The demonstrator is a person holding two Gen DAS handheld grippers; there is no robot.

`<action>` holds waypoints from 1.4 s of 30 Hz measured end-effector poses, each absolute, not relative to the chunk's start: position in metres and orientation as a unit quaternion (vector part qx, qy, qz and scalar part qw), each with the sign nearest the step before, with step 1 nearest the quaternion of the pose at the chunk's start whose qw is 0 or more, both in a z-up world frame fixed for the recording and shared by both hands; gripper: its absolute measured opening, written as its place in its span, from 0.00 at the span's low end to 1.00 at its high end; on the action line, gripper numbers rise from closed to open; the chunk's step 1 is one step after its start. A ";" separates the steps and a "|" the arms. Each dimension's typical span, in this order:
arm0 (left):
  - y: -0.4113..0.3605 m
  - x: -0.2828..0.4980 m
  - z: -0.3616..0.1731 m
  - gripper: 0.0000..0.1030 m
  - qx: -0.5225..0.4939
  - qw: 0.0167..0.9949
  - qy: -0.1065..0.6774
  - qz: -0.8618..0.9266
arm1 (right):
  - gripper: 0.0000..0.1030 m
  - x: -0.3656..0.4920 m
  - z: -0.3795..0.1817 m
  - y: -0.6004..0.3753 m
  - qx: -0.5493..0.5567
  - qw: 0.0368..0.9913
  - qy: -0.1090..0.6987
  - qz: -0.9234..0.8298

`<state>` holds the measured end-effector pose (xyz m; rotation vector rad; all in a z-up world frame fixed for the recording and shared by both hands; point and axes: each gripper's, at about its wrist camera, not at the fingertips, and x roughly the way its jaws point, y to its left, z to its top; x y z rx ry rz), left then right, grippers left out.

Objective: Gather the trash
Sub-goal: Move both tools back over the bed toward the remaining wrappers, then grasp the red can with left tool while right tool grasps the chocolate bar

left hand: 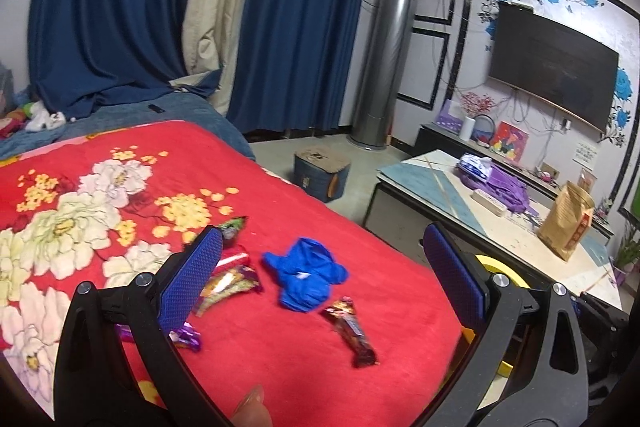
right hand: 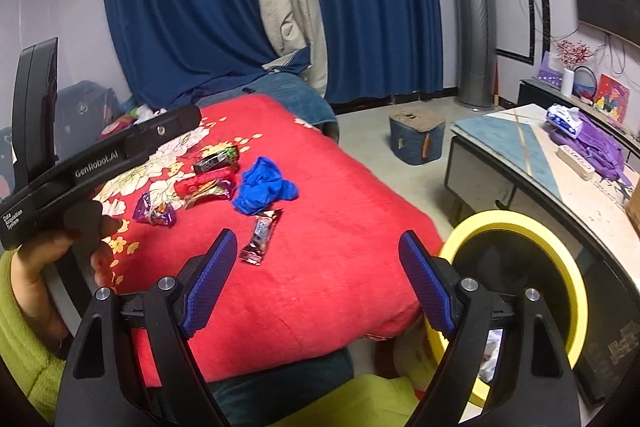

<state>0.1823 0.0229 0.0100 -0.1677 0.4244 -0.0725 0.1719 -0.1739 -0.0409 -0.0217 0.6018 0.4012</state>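
Trash lies in a loose cluster on the red floral blanket (right hand: 328, 247) of the bed, toward its right edge: a blue crumpled glove (right hand: 262, 189), several wrappers, and one dark candy bar wrapper (right hand: 261, 237) lying apart, closest to the near edge.

Right gripper (right hand: 312, 279): fingers wide apart, nothing between them. The bar wrapper sits just ahead and slightly left of centre, long axis running roughly along the pointing line.

Left gripper (left hand: 320, 275): fingers also apart, empty, hovering over the cluster.

Yellow-rimmed bin (right hand: 500, 223) stands beside the bed's right edge, probably the drop target.

Right hand looks nearer.
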 end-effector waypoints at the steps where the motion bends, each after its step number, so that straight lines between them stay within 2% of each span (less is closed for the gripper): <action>1: 0.027 0.183 0.010 0.90 -0.084 0.973 0.211 -0.032 | 0.78 0.175 -0.042 -0.170 -0.011 0.933 0.298 0.200; 19: 0.120 0.203 -0.014 0.89 -0.092 0.953 0.281 0.058 | 0.78 0.210 -0.072 -0.110 -0.026 0.908 0.339 0.243; 21: 0.124 0.206 -0.018 0.83 -0.090 0.951 0.290 0.058 | 0.78 0.212 -0.075 -0.106 -0.026 0.907 0.342 0.244; 23: 0.129 0.211 -0.023 0.77 -0.082 0.948 0.302 0.053 | 0.74 0.216 -0.078 -0.100 -0.027 0.904 0.348 0.246; 25: 0.134 0.216 -0.028 0.66 -0.076 0.946 0.312 0.047 | 0.71 0.220 -0.083 -0.096 -0.027 0.900 0.357 0.250; 29: 0.134 0.227 -0.038 0.58 -0.070 0.938 0.339 0.009 | 0.63 0.227 -0.092 -0.089 -0.021 0.891 0.376 0.254; 37: 0.124 0.252 -0.058 0.36 -0.032 0.919 0.390 -0.047 | 0.56 0.238 -0.108 -0.083 -0.012 0.879 0.402 0.256; 42: 0.123 0.262 -0.068 0.31 -0.030 0.910 0.406 -0.073 | 0.54 0.243 -0.113 -0.081 -0.010 0.876 0.407 0.257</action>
